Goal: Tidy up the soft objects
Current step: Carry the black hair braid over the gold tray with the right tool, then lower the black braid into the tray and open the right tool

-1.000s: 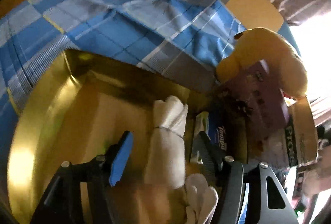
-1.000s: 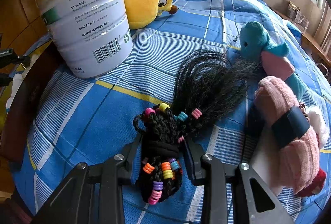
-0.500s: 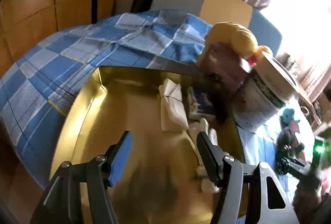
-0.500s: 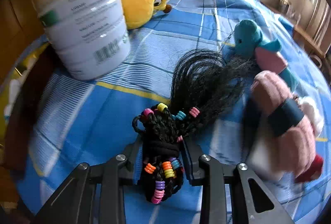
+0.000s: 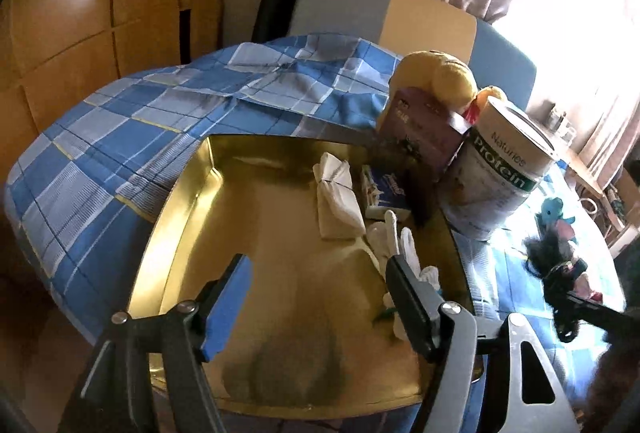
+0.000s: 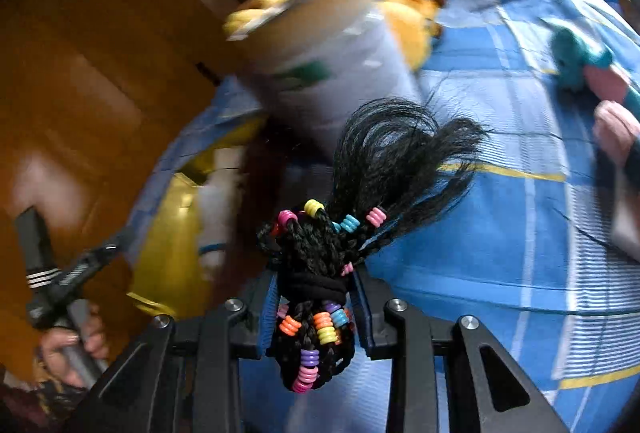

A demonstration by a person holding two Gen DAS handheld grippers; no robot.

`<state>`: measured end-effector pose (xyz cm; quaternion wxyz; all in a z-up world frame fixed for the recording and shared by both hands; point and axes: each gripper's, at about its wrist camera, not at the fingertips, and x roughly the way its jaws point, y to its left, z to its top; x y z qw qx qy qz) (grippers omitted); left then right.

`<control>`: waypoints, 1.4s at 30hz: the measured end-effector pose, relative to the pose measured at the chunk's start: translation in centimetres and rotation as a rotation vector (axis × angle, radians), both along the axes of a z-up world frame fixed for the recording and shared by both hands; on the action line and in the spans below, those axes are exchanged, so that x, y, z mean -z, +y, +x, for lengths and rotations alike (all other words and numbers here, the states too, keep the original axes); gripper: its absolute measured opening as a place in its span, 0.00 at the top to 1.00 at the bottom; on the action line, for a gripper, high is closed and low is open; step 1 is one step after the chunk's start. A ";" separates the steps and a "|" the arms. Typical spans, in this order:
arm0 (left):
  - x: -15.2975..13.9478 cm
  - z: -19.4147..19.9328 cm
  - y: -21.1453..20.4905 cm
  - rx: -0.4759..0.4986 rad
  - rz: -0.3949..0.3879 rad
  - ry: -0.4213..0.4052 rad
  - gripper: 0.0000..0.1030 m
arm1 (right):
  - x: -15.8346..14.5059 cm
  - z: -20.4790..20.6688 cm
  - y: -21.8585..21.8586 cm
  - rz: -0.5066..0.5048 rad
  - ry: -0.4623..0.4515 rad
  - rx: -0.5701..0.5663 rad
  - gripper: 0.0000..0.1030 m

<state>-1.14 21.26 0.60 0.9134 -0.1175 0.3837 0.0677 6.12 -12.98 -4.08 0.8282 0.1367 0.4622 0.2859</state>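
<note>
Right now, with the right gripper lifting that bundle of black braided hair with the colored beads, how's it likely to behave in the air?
Probably floppy: the braided hair bundle is gripped at its elastic band by the right gripper, and its loose strands fan out unsupported. Likely light, being only hair and small beads. The band seems to keep the braids bunched, so slipping apart looks unlikely.

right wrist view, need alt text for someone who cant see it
The right gripper is clamped on a bundle of black braided hair with coloured plastic beads, lifted above a blue checked bedspread. Behind it, blurred, stand a large white canister and a yellow plush toy.
</note>
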 end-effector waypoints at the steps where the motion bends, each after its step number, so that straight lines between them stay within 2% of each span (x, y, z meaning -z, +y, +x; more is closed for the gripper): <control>1: 0.0 -0.2 0.0 -0.002 0.000 -0.002 0.31 | -0.7 -0.4 1.0 0.002 -0.017 -0.030 0.69; 7: 0.1 -0.8 0.8 -0.017 -0.013 -0.005 0.30 | -4.0 -2.6 8.0 -0.013 -0.107 -0.212 0.69; 11: 0.4 -1.4 2.1 -0.059 -0.049 0.003 0.30 | -4.6 -1.9 13.2 -0.070 -0.138 -0.306 0.69; 17: 0.9 -2.5 4.5 -0.139 -0.046 0.002 0.30 | -2.0 0.6 19.8 -0.126 -0.088 -0.364 0.69; 21: 1.6 -2.8 5.9 -0.179 -0.052 0.027 0.30 | 1.8 2.6 22.7 -0.245 -0.011 -0.371 0.67; 25: 1.9 -2.9 6.3 -0.187 -0.056 0.031 0.29 | 3.5 3.8 22.4 -0.236 0.054 -0.332 0.63; 28: 1.9 -2.9 6.0 -0.184 -0.049 0.028 0.28 | 3.1 3.3 21.8 -0.224 0.041 -0.323 0.54; 30: 1.8 -2.8 5.7 -0.169 -0.050 0.026 0.28 | 2.6 3.1 21.4 -0.202 0.040 -0.321 0.40; 31: 1.7 -2.8 5.5 -0.164 -0.041 0.024 0.28 | 2.0 2.7 20.9 -0.196 0.032 -0.318 0.39; 36: 1.4 -2.7 4.4 -0.135 -0.013 0.015 0.28 | 0.4 1.7 19.4 -0.194 -0.017 -0.297 0.38; 42: 1.0 -2.9 3.1 -0.102 0.015 0.008 0.28 | -1.4 -0.2 18.0 -0.219 -0.134 -0.282 0.38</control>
